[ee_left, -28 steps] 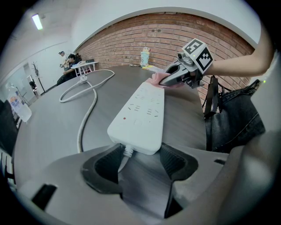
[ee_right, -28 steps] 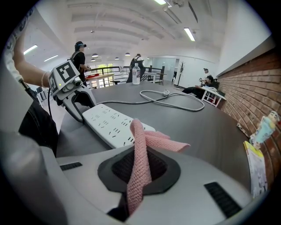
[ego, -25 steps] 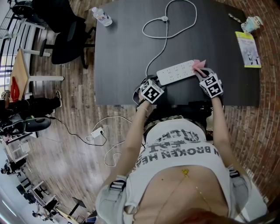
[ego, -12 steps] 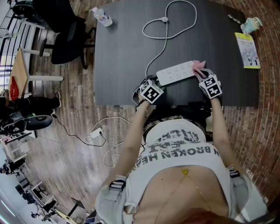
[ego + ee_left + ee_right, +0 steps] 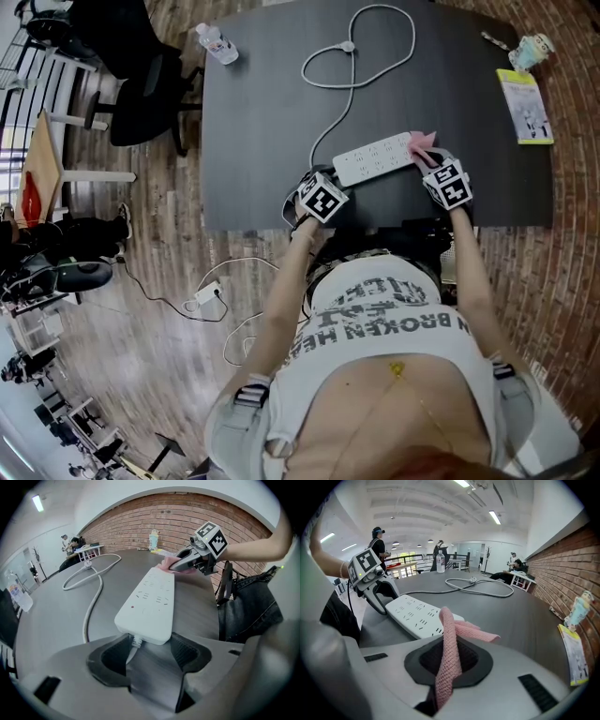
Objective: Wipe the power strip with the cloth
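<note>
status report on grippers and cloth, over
Left gripper clamps power strip at its cord end. Right gripper shut on cloth, cloth resting on the strip's far end. Nothing on the strip's top.

White print tee (image 5: 394, 314); grey L gripper (image 5: 149, 654), R gripper (image 5: 449, 660); marker cubes (image 5: 322, 200).

Bare tabletop (image 5: 253, 141) left of power strip (image 5: 373, 157), looped cable (image 5: 356, 66) behind it, booklet (image 5: 529, 105) and figurine (image 5: 525, 52) far right.

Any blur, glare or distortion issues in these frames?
Left gripper view: heavy fisheye, the brick wall bows; power strip sharp. Right gripper view: ceiling lights blown out, cloth weave crisp. Head view: floor planks curve near the rim, no motion blur.
</note>
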{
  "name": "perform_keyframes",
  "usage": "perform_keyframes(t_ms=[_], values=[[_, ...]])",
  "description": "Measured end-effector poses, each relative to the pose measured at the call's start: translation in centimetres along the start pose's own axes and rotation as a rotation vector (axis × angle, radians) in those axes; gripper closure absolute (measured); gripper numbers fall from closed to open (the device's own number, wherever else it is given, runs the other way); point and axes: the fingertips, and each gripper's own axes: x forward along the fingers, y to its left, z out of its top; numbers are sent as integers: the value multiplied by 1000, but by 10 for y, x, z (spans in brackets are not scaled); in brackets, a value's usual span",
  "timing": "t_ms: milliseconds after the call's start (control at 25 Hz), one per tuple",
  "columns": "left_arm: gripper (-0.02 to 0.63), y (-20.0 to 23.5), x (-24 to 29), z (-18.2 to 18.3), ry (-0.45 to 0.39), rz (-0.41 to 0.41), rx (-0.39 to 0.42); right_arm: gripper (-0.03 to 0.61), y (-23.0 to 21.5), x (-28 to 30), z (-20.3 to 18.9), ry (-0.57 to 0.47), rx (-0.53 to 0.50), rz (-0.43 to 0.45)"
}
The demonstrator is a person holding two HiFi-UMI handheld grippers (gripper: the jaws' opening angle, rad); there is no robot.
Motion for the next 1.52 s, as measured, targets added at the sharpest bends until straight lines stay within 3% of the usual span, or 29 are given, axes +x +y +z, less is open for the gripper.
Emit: perform_keyframes(t_ms=[120, 320, 560, 720, 840, 1280, 1520], values=[[354, 0, -11, 6, -32, 15, 2, 561, 9, -6, 10, -10, -77, 1], [356, -1, -36, 34, -155, 57, 20, 561, 29, -18, 34, -51, -181, 37], [402, -21, -48, 68, -259, 44, 71, 561, 46, -31, 54, -122, -152, 82], [556, -33, -64, 85, -337, 55, 100, 561, 60, -47, 73, -185, -171, 89], [592, -39, -76, 100, -398, 70, 106, 561, 64, -62, 91, -248, -176, 89], [604, -38, -164, 151, -666, 135, -11, 561, 86, -110, 154, -471, -69, 129], [606, -44, -198, 169, -771, 169, -15, 561, 98, -131, 177, -576, -21, 129]])
